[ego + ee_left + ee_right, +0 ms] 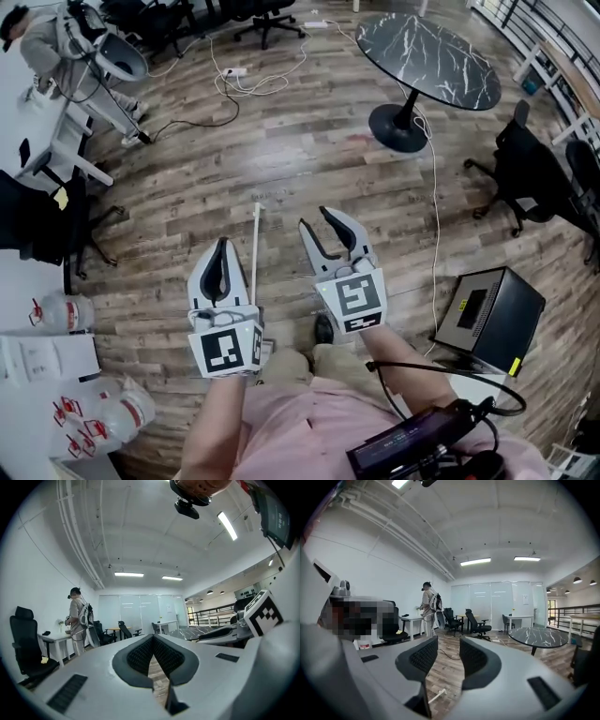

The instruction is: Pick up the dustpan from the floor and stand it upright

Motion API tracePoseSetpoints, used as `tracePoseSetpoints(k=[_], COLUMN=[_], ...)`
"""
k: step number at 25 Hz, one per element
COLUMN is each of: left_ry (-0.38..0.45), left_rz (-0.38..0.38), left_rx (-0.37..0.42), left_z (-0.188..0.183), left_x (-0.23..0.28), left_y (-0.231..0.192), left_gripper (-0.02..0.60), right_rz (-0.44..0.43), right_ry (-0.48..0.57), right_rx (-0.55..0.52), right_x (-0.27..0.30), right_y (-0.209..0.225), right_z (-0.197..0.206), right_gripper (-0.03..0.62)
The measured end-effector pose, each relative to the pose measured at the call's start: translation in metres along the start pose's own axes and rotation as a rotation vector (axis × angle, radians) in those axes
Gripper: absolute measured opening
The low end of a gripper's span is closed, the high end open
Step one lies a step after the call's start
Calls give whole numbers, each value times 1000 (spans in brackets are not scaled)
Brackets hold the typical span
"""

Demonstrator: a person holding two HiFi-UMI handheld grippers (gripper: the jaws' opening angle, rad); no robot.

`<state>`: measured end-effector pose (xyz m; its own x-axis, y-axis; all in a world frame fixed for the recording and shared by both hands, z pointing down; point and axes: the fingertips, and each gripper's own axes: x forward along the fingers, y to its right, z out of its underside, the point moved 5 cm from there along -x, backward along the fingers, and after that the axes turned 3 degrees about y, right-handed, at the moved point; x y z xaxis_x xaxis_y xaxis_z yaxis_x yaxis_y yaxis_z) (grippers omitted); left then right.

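A thin white handle (255, 246) lies on the wooden floor between my two grippers and runs back toward my feet. Its pan end is hidden behind the left gripper's marker cube. The handle's tip (436, 695) also shows low between the right jaws, down on the floor. My left gripper (222, 246) is held level just left of the handle, shut with nothing in it (153, 637). My right gripper (313, 218) is just right of the handle, open and empty (448, 642). Both are held above the floor and touch nothing.
A round black marble table (427, 54) stands at the back right, with black office chairs (530, 178) to its right. A black box (495, 314) sits near my right side. Cables (234, 82) trail across the floor. A person (66, 37) stands by white desks at the far left, with bottles (66, 314) below.
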<state>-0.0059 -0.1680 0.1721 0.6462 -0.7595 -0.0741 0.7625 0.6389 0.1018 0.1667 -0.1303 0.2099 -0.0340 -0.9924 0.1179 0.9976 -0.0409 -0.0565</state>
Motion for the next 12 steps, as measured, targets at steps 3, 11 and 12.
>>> tracePoseSetpoints(k=[3,11,12], left_ry=[10,33,32], left_rz=[-14,-46,-47], left_rx=[12,30,32], left_z=[-5,-8,-6], left_x=[18,62,67], left_y=[0,-6,-7], left_gripper=[9,9,9], right_rz=[-10,-41,-43], right_ry=[18,46,44], right_rx=[0,-11,-10], right_x=[16,58,64], right_y=[15,42,44], right_z=[-9,-19,-17], right_gripper=[146,146,146])
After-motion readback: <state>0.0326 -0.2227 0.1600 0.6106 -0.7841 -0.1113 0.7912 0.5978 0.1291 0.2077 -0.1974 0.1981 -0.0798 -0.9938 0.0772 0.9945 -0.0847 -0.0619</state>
